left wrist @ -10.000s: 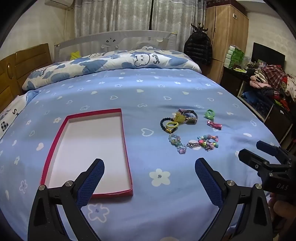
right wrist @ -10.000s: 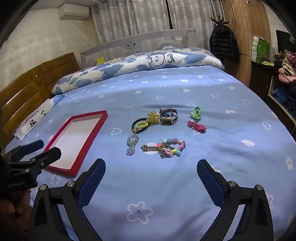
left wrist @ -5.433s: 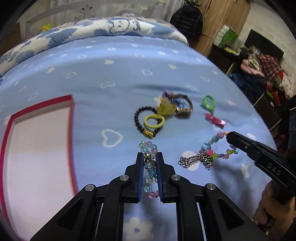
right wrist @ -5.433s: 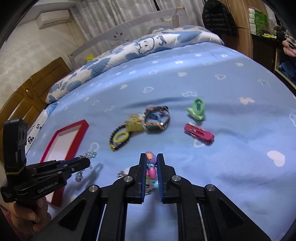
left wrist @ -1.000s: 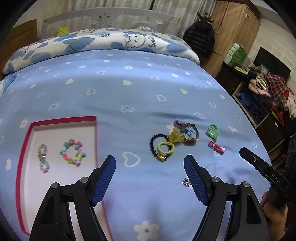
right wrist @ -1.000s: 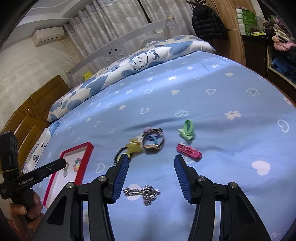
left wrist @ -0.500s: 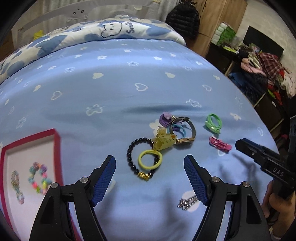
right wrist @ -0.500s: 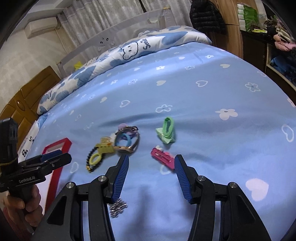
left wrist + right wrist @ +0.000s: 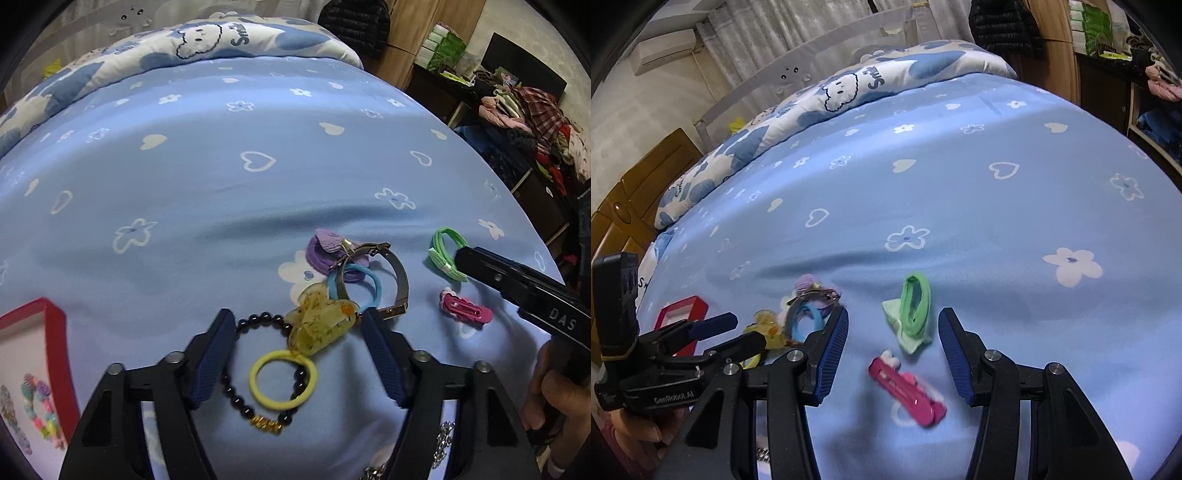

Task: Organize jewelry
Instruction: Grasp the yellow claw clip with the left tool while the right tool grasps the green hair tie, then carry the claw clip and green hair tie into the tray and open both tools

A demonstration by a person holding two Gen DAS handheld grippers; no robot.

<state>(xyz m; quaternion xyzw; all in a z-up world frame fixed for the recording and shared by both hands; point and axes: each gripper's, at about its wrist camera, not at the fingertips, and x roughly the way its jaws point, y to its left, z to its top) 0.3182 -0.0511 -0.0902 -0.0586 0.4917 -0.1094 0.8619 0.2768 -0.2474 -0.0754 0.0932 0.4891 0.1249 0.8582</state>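
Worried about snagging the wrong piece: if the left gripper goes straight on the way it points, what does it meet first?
Probably the yellow hair tie lying on the black bead bracelet, between the open fingers; the yellow claw clip sits just beyond. Depth is uncertain.

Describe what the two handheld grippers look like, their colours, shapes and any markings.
Both are black plastic tools with two angled arms, silver screws at the joints, and dark blue ribbed pads on the fingers. The left gripper carries white "GenRobot.AI" lettering on its body and a gold-trimmed black block behind. The right gripper shows white "DAS" lettering. No cables or sleeves are clearly visible.
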